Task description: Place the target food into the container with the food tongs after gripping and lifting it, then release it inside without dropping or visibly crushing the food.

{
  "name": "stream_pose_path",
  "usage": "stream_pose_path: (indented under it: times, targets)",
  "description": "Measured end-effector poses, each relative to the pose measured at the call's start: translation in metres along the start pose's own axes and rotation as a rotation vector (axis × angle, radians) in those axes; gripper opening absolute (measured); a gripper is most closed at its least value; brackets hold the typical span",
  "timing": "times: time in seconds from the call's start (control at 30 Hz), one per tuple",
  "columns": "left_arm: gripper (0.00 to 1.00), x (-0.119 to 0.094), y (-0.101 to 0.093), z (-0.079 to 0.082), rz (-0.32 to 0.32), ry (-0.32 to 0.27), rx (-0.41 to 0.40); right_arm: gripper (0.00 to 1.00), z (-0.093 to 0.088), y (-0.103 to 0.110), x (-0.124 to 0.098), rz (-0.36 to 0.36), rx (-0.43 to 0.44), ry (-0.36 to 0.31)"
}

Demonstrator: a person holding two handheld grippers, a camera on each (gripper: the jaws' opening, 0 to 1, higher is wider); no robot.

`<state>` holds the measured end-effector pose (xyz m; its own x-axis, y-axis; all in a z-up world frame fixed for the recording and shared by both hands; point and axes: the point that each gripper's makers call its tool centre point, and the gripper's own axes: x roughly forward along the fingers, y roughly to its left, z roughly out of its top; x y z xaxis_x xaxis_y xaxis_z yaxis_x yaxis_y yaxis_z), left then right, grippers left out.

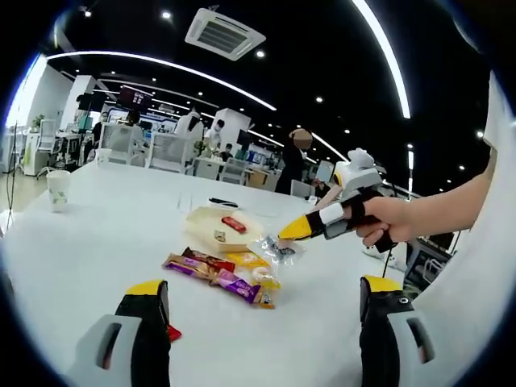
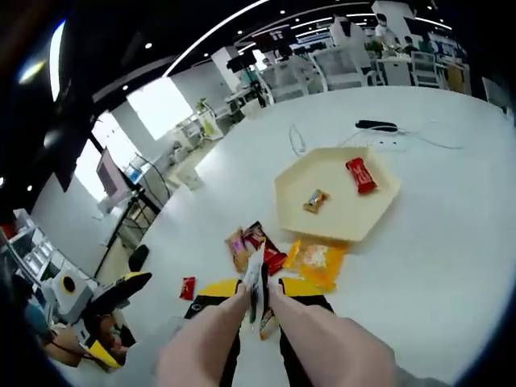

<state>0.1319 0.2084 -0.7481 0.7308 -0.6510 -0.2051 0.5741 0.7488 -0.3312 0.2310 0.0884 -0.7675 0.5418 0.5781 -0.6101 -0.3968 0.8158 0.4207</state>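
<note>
My right gripper (image 2: 256,297) is shut on a clear crinkly packet (image 2: 255,278), held just above the white table. From the left gripper view that gripper (image 1: 292,230) comes in from the right in a person's hand, its yellow tip pinching the clear packet (image 1: 272,248). A beige hexagonal tray (image 2: 379,211) lies beyond, holding a red snack (image 2: 361,175) and a small wrapped candy (image 2: 315,201). The tray (image 1: 200,219) is behind the loose snacks. My left gripper (image 1: 263,287) stands wide open and low over the table, nothing between its jaws.
Loose packets lie before the tray: purple bars (image 1: 211,276), a yellow packet (image 2: 318,258), a small red packet (image 1: 173,332) by my left jaw. A paper cup (image 1: 58,190) stands far left. A black cable (image 2: 377,125) lies behind the tray. Chairs and people are beyond the table.
</note>
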Motion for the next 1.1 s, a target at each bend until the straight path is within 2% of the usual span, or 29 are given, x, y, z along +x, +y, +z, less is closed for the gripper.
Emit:
stream_pose_path:
  times: [0.4, 1.1]
  targets:
    - [0.99, 0.000, 0.002, 0.005, 0.010, -0.021, 0.002, 0.16, 0.021, -0.014, -0.008, -0.023, 0.016, -0.041]
    - [0.99, -0.002, -0.003, 0.007, 0.010, -0.014, 0.019, 0.16, 0.031, -0.027, -0.018, -0.039, 0.008, -0.060]
